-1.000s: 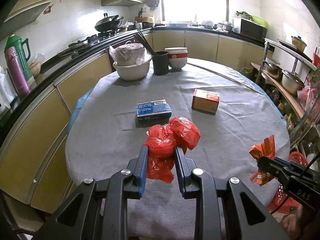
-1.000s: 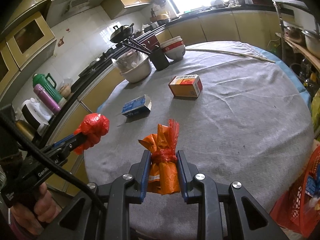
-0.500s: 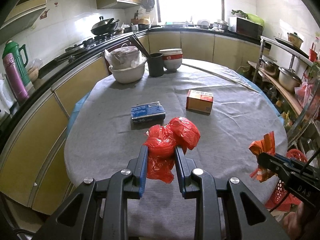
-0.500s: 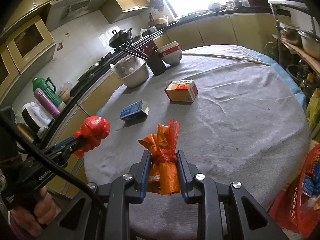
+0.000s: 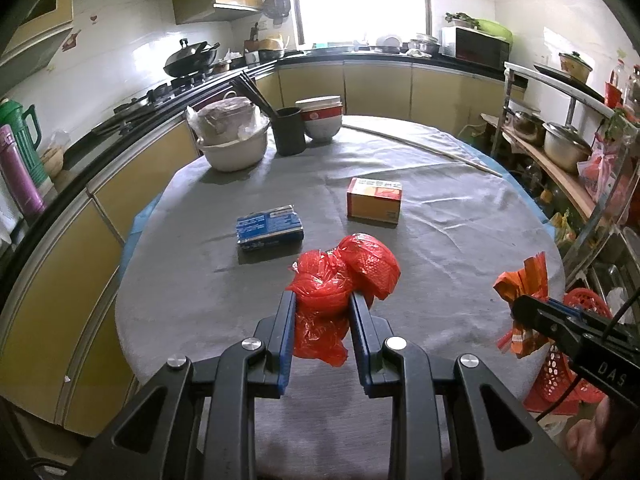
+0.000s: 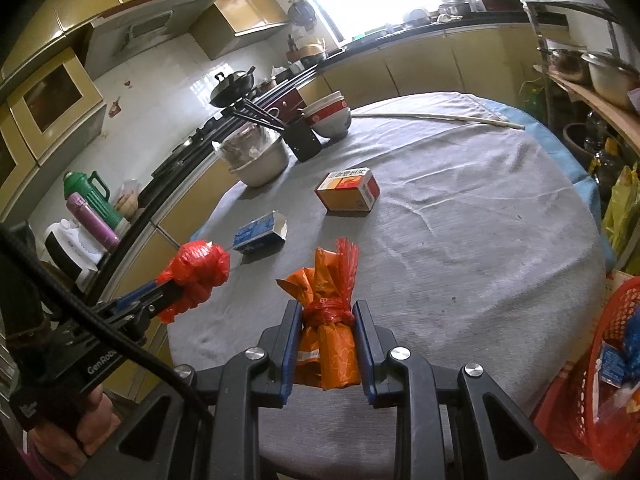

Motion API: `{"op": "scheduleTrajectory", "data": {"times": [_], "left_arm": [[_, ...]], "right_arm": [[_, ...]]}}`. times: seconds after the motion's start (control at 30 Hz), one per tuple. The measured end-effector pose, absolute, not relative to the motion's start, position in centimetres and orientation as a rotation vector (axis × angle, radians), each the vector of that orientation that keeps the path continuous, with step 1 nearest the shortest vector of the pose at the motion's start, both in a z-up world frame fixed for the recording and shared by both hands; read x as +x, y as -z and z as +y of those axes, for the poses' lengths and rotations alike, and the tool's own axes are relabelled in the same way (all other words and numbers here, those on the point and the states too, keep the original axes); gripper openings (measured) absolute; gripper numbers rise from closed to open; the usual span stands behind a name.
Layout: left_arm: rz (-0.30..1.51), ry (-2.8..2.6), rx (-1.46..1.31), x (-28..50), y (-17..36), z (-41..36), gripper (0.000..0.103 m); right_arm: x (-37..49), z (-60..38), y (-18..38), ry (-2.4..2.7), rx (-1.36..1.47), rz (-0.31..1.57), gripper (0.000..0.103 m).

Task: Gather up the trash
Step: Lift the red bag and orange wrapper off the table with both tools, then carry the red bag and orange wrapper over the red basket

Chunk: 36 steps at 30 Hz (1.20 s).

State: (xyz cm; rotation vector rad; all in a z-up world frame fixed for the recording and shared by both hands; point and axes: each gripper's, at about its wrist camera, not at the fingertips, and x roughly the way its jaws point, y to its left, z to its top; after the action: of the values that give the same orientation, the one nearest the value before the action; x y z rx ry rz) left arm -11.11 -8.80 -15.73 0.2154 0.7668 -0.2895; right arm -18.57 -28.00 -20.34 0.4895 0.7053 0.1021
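A round table [image 5: 460, 248] draped in a wrinkled grey cloth is seen in a kitchen lined with yellow cabinets.

The left gripper [image 5: 322, 304], made of black plastic with blue pads, is clamped on a crumpled red plastic bag [image 5: 344, 276]; the bag is shiny, creased and bunched into 2 rounded lumps, and it is held above the near part of the table. The right gripper [image 6: 326, 312] is clamped on an orange wrapper [image 6: 328, 320], a glossy crinkled bundle tied round its middle with a red strip and frayed at the top. Both bundles are lifted clear of the cloth.

On the table 2 small cardboard boxes are left lying apart: a flat blue box [image 5: 269, 227] nearer the left edge, its end flap open in the right wrist view, and an orange box [image 5: 374, 200] further back and to the right.

At the far side a pale round bowl [image 5: 234, 148] holding a plastic-covered dish, a black cylindrical cup [image 5: 289, 130] with dark chopsticks, and stacked red-and-white bowls [image 5: 322, 118] are grouped together. A long thin pale stick [image 5: 420, 146] is laid across the far cloth.

A red mesh plastic basket [image 6: 612, 360], with packets in it, is seen beside the table at the right, below its edge.
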Motion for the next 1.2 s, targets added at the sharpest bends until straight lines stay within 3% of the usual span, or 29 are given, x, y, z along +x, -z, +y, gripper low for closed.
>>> {"op": "scheduleTrajectory", "data": {"times": [1.2], "left_arm": [[0.690,0.513,0.364,-14.4,14.0,-18.3,0.028]], "right_arm": [[-23.9,-34.5,18.5,0.071,0.540,0.616,0.028]]}}
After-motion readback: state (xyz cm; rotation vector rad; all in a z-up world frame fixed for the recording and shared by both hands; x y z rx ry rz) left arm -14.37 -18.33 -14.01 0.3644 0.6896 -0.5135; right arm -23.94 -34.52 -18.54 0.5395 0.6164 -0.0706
